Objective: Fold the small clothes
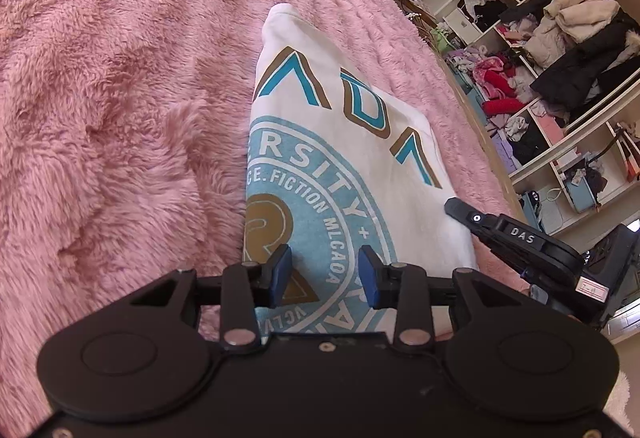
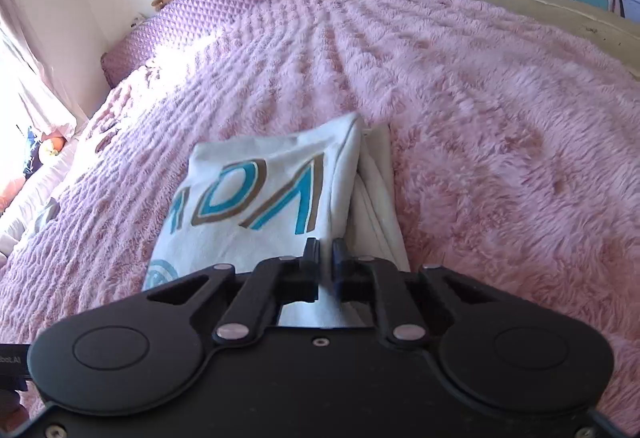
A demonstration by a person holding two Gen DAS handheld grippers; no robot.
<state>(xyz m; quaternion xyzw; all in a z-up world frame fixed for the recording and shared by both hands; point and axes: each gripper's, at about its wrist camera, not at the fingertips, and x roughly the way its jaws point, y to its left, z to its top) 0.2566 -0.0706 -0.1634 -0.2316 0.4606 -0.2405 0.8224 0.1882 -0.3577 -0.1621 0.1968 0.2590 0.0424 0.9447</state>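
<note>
We note the white T-shirt (image 1: 352, 142), folded into a long panel with its teal and brown print facing up, lying on the pink fluffy blanket (image 1: 120, 98) that covers the bed. The left gripper (image 1: 325, 274) hovers over the near end of the shirt, its blue pads (image 1: 285, 270) spread apart with only the print showing between them. The right gripper (image 2: 326, 258) sits at the shirt's right edge, jaws pressed together on a fold of white fabric. Cluttered open shelves (image 1: 560, 86) stand at far right.
</note>
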